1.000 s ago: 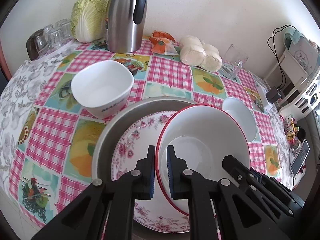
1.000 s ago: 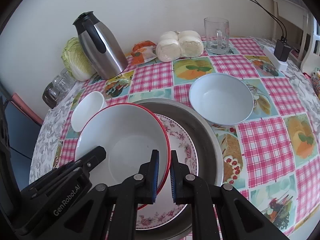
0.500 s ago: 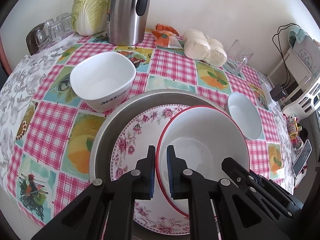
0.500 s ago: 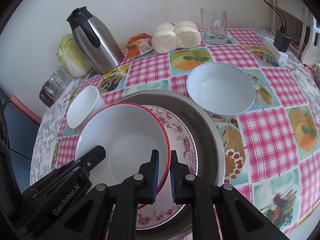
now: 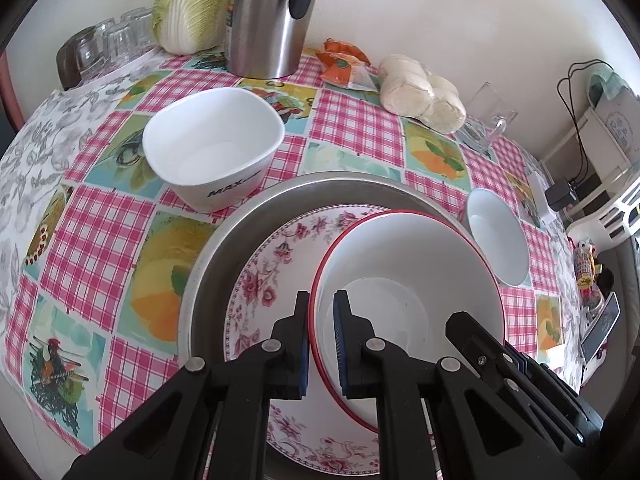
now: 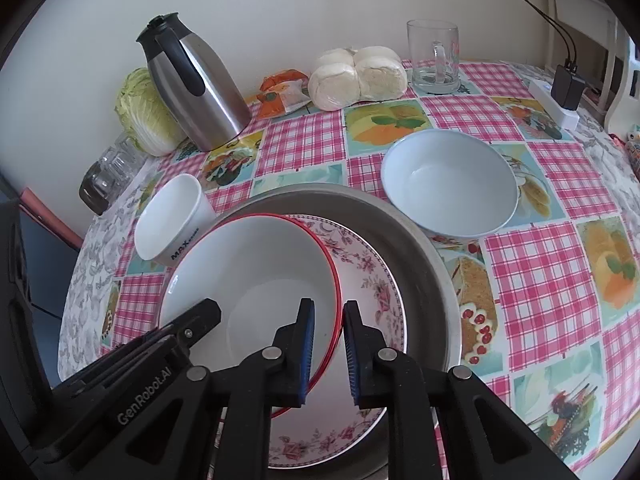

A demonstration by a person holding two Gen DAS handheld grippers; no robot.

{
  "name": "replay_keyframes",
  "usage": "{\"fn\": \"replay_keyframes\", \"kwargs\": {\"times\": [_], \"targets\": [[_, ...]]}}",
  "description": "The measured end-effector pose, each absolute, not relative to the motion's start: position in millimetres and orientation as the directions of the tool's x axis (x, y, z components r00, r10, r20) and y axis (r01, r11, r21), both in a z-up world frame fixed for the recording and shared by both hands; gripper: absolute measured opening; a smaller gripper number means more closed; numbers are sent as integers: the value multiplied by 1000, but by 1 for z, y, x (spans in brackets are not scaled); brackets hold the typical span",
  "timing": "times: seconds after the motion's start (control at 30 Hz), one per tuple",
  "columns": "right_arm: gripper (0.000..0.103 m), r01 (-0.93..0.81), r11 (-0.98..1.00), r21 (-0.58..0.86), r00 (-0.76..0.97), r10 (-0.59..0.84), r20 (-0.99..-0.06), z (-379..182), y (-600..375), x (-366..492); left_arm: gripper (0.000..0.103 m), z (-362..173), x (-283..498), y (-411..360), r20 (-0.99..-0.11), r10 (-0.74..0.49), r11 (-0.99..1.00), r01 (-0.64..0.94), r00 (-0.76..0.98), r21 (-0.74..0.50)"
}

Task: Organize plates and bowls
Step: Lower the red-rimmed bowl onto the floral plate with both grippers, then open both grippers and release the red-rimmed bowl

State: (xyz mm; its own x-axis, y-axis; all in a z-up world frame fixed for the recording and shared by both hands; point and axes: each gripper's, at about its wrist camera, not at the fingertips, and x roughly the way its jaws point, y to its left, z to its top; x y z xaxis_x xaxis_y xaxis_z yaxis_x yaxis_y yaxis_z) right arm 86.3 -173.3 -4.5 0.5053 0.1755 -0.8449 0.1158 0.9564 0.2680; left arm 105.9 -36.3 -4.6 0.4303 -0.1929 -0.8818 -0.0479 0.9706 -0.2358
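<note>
A red-rimmed white bowl [image 5: 404, 276] [image 6: 256, 272] sits over a floral plate [image 5: 276, 264] [image 6: 364, 276], which lies in a large metal pan [image 5: 224, 248] [image 6: 420, 248]. My left gripper [image 5: 322, 338] is shut on the bowl's left rim. My right gripper [image 6: 329, 348] is shut on its right rim. A squarish white bowl marked MAX [image 5: 212, 148] [image 6: 172, 220] stands left of the pan. A pale round bowl [image 5: 498, 244] [image 6: 448, 188] stands to its right.
At the back of the checked tablecloth [image 5: 100, 236] stand a steel thermos jug [image 5: 268, 20] [image 6: 196, 88], a cabbage [image 5: 188, 4], upturned glasses [image 5: 108, 44], a snack packet [image 5: 344, 68], bagged buns [image 6: 356, 76] and a glass mug [image 6: 434, 56]. A charger [image 6: 566, 92] lies at right.
Both grippers with the red-rimmed bowl have drawn back and risen slightly; the table's far objects sit higher in both views. The grips have not changed.
</note>
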Motion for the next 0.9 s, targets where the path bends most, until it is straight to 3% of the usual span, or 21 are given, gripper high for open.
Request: {"fn": "replay_keyframes", "kwargs": {"times": [0.6, 0.9], "targets": [[19, 95, 956, 277, 503, 194, -842, -6, -171, 86, 11, -5, 105, -35, -882, -194, 969, -58, 429, -241], [19, 94, 949, 302, 496, 218, -840, -5, -175, 85, 17, 8, 101, -31, -862, -175, 971, -61, 475, -231]]}}
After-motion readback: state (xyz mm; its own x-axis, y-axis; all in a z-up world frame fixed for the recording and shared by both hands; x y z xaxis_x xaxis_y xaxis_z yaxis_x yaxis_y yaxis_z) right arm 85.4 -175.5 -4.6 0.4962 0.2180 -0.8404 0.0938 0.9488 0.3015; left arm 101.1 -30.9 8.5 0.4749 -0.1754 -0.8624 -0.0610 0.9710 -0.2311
